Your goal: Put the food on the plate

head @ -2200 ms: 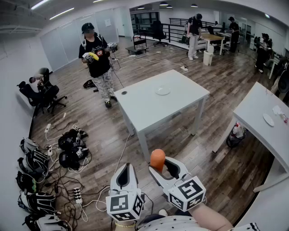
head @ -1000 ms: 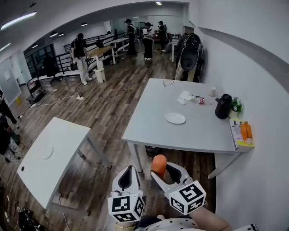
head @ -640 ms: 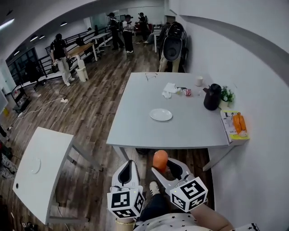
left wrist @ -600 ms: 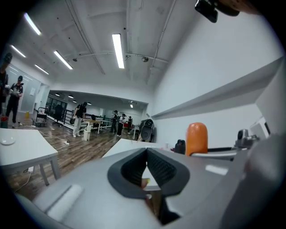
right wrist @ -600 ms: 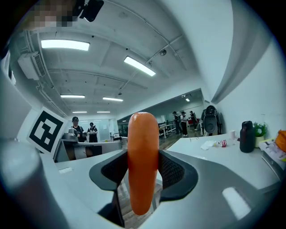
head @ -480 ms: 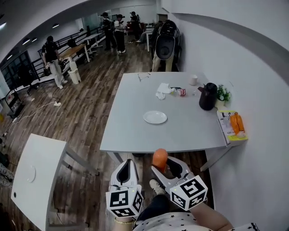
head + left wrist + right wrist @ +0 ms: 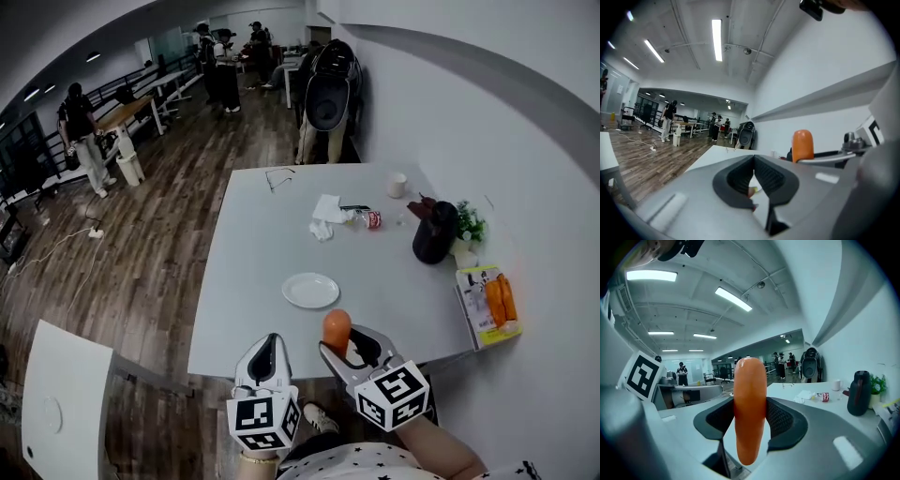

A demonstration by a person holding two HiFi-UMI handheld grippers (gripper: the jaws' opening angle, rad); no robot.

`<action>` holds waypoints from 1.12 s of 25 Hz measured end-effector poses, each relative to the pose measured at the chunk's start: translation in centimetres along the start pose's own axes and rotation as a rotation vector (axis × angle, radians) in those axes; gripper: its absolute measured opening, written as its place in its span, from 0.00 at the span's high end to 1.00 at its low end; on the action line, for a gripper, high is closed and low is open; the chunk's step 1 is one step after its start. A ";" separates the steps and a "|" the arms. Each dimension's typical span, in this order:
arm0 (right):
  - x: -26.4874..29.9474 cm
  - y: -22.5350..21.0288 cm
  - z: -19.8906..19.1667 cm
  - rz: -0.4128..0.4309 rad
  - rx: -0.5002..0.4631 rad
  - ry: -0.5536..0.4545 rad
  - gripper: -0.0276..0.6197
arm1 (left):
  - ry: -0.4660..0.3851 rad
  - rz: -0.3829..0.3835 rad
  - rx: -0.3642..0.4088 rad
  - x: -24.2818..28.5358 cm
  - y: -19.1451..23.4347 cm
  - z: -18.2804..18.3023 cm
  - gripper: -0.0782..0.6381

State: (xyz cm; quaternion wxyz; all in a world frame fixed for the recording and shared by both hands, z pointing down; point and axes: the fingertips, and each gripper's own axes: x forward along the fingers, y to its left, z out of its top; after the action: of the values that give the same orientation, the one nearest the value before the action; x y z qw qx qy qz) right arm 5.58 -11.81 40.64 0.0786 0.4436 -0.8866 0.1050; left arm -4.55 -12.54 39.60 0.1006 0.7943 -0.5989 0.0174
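Orange and smooth, the sausage-shaped piece of food (image 7: 337,328) stood upright in the right claw (image 7: 343,345), whose jaws pressed against its sides, near the front edge of the pale grey tabletop (image 7: 253,281). The left claw (image 7: 269,352) beside it had its jaws closed together on nothing. A small red and white can (image 7: 372,219) lay too far off for its print to be read. The round white plate (image 7: 310,290) sat just beyond the food, apart from it. Farther back stood a dark jug (image 7: 433,235), a little green potted plant (image 7: 470,225), a white cup (image 7: 397,185) and a crumpled white tissue (image 7: 325,208). Brown wooden floor (image 7: 141,244) spread leftward, where people stood.
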 end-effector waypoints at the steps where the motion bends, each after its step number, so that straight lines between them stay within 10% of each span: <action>1: 1.3 -0.9 0.2 -0.001 -0.005 0.008 0.63 | 0.005 -0.006 -0.004 1.5 0.4 0.1 0.88; 9: 11.2 -7.9 -1.9 0.033 -0.179 0.207 0.63 | 0.045 -0.025 -0.009 10.1 3.4 -0.7 0.88; 19: 24.4 -12.8 -12.5 0.326 -0.720 0.830 0.64 | 0.158 0.000 -0.083 13.7 6.1 -4.9 0.88; 28: 28.5 -13.4 -16.7 0.417 -0.756 1.153 0.65 | 0.163 0.020 -0.091 14.2 7.3 -4.8 0.88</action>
State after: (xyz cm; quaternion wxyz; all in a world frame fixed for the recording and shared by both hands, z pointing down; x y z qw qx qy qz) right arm 0.20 -37.29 64.95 0.6605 0.0816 -0.7460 0.0212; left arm -7.06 -27.07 47.40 0.1850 0.7788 -0.5967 0.0558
